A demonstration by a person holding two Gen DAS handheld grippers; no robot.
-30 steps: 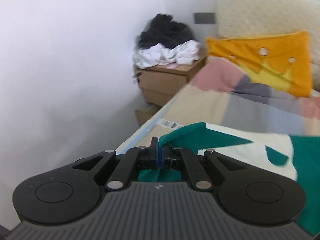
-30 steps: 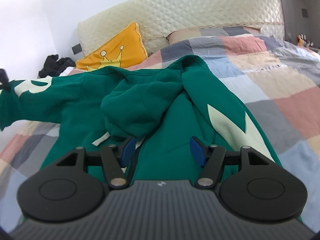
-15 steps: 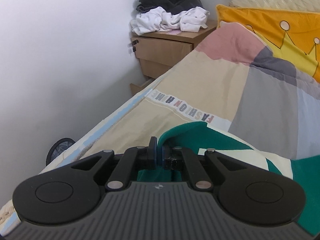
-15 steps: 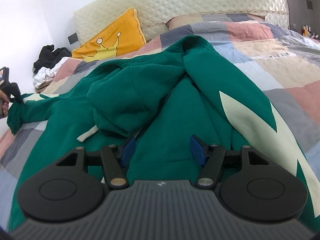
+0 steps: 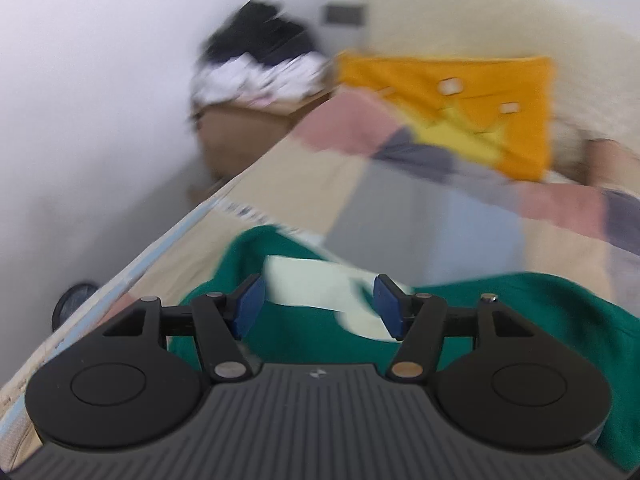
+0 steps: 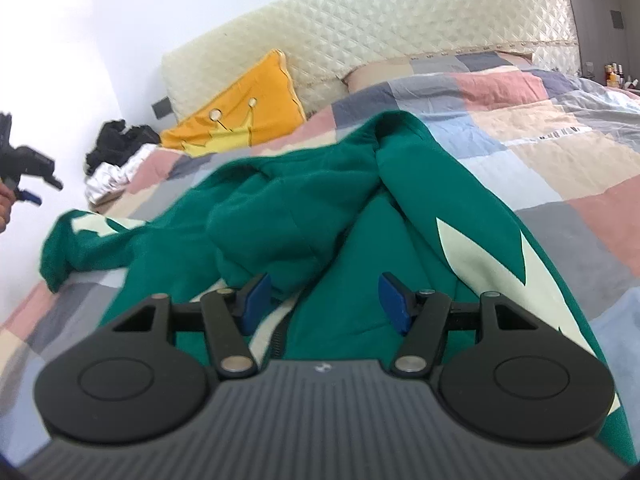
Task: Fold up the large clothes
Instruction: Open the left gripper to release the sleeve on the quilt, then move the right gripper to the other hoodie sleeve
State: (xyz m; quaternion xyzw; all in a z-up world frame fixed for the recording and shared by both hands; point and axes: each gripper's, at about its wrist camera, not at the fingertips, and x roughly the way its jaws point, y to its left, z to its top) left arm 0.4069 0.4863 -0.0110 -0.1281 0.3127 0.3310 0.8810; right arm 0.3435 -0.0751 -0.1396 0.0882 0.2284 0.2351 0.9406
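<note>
Seemingly fleecy, rumpled green hoodie (image 6: 320, 216)

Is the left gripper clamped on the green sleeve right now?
No: the left gripper has its jaws wide apart, with the green sleeve lying loose on the patchwork quilt between and beyond them.

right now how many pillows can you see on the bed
2. An orange pillow with a yellow crown leans on the headboard at the left; a second pillow lies under the patchwork cover to its right. Others could be hidden under the cover.
</note>
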